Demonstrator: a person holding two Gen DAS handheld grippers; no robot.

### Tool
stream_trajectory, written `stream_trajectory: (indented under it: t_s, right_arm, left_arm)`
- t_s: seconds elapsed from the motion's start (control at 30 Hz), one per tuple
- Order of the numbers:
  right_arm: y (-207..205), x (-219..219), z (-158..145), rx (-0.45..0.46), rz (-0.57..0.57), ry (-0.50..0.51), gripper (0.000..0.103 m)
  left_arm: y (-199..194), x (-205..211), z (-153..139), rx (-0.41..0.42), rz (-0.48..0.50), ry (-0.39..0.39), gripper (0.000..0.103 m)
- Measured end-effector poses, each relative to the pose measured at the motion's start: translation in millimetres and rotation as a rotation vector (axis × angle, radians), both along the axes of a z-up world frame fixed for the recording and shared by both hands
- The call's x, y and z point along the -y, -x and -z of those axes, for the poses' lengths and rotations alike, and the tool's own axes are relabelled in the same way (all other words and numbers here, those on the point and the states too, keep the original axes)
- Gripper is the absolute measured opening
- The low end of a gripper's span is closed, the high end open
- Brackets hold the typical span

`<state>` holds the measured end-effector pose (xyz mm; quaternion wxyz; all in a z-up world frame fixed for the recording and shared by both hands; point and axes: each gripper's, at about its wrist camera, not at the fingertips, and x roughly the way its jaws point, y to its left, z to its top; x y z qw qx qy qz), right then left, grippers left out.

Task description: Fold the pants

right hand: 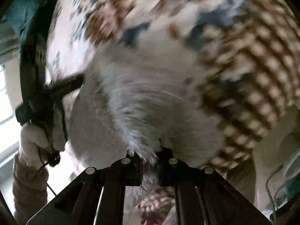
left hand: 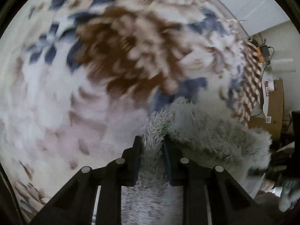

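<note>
In the left wrist view, a patterned rug [left hand: 78,97] in cream, brown and dark blue fills the left and middle of the picture, blurred. Low in the middle, the left gripper [left hand: 152,140] has its two black fingers close together with a fold of fluffy grey pants [left hand: 202,127] pinched between them. The rest of the pants bunches to the right of the fingers, over the rug's woven edge. Further right stands a cardboard box [left hand: 275,101] by a white wall.

In the right wrist view, a gloved hand [right hand: 32,140] at the far left holds the other black gripper. The pants [right hand: 135,97] hang across the middle, blurred. The right gripper [right hand: 149,152] is nearly closed, clamping the pants' furry edge. The rug [right hand: 253,71] spreads behind, to the right.
</note>
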<state>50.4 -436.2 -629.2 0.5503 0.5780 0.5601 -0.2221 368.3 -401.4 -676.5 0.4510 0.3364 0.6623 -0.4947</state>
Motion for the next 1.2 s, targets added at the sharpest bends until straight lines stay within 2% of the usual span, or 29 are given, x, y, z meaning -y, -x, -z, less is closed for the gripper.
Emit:
stream_trajectory:
  t_s: [0.07, 0.1, 0.17, 0.2, 0.27, 0.3, 0.33, 0.37, 0.4, 0.47, 0.5, 0.53, 0.63, 0.7, 0.77, 0.8, 0.83, 0.9, 0.93, 1.0, 1.07, 1.13, 1.2]
  right_arm:
    - [16.4, 7.9, 10.1, -0.012, 0.064, -0.039, 0.009]
    - [20.1, 7.7, 14.5, 0.001, 0.086, -0.076, 0.009]
    - [15.5, 5.1, 11.5, 0.059, 0.082, -0.134, 0.01]
    - [14.7, 6.2, 6.6, 0.074, 0.073, -0.149, 0.013]
    - [8.3, 5.0, -5.3, 0.089, 0.04, -0.129, 0.024]
    - [6.6, 7.1, -12.7, 0.1, 0.033, -0.102, 0.04]
    - [5.8, 10.2, -19.4, 0.105, 0.032, -0.068, 0.057]
    - [6.0, 15.9, -24.7, 0.112, 0.038, -0.034, 0.063]
    - [5.9, 20.9, -25.9, 0.115, 0.046, -0.013, 0.066]
    - [3.6, 26.2, -20.7, 0.117, 0.067, -0.009, 0.063]
    - [4.9, 27.0, -17.9, 0.109, 0.078, 0.004, 0.039]
    - [3.9, 25.7, -13.6, 0.098, 0.071, 0.006, 0.023]
    - [7.2, 25.3, -5.3, 0.08, 0.082, -0.004, 0.018]
    - [19.2, 32.4, -3.8, 0.031, 0.088, 0.045, 0.016]
    - [34.2, 37.2, 3.0, -0.012, 0.099, 0.063, 0.015]
    - [42.4, 38.6, 8.8, -0.083, 0.08, 0.087, 0.001]
    - [47.7, 39.0, 13.5, -0.107, 0.076, 0.096, 0.001]
    - [57.6, 39.0, 24.8, -0.071, 0.115, -0.004, 0.001]
    - [62.9, 39.2, 23.0, -0.053, 0.148, -0.025, 0.001]
    - [63.0, 40.4, 9.6, 0.001, 0.144, -0.024, 0.003]
    - [59.2, 37.1, -6.7, 0.057, 0.132, -0.038, 0.021]
    - [54.4, 30.6, -17.9, 0.089, 0.12, -0.041, 0.072]
    - [47.2, 18.3, -24.2, 0.123, 0.106, -0.06, 0.076]
  left_arm:
    - [-11.9, -4.8, 9.0, -0.063, -0.072, -0.014, 0.02]
    - [-13.8, -4.8, 6.4, -0.068, -0.097, -0.01, 0.02]
    - [-8.5, -1.1, -5.8, -0.106, -0.095, 0.005, 0.023]
    - [-7.4, 1.1, -13.4, -0.107, -0.09, 0.013, 0.023]
    - [-9.1, 4.1, -33.9, -0.105, -0.095, 0.041, 0.032]
    - [-13.3, 6.1, -43.0, -0.119, -0.119, 0.059, 0.036]
    - [-16.8, 8.0, -48.7, -0.113, -0.139, 0.075, 0.049]
    - [-19.3, 12.3, -54.3, -0.11, -0.154, 0.095, 0.06]
    - [-20.0, 17.3, -56.8, -0.124, -0.161, 0.111, 0.062]
    - [-15.1, 28.5, -50.7, -0.159, -0.163, 0.111, 0.062]
    - [-8.2, 35.8, -43.8, -0.168, -0.153, 0.103, 0.062]
    - [-1.2, 42.9, -35.6, -0.162, -0.143, 0.092, 0.062]
    - [17.5, 45.3, -11.9, -0.093, -0.052, 0.035, 0.062]
    - [27.1, 44.2, -2.3, -0.068, -0.012, 0.021, 0.064]
    - [33.3, 41.3, 4.3, -0.082, -0.011, 0.024, 0.064]
    - [34.8, 41.6, 5.7, -0.068, -0.015, 0.02, 0.064]
    - [33.0, 42.2, 5.6, -0.053, -0.022, 0.017, 0.064]
    - [24.2, 43.2, 5.1, -0.077, -0.061, 0.011, 0.064]
    - [19.7, 42.7, 3.9, -0.086, -0.089, 0.021, 0.064]
    - [9.6, 39.9, -1.6, -0.147, -0.147, 0.034, 0.063]
    - [-3.0, 34.7, -15.8, -0.192, -0.213, 0.061, 0.062]
    - [-14.1, 25.2, -32.6, -0.208, -0.25, 0.097, 0.062]
    - [-24.2, 9.3, -52.4, -0.155, -0.255, 0.13, 0.062]
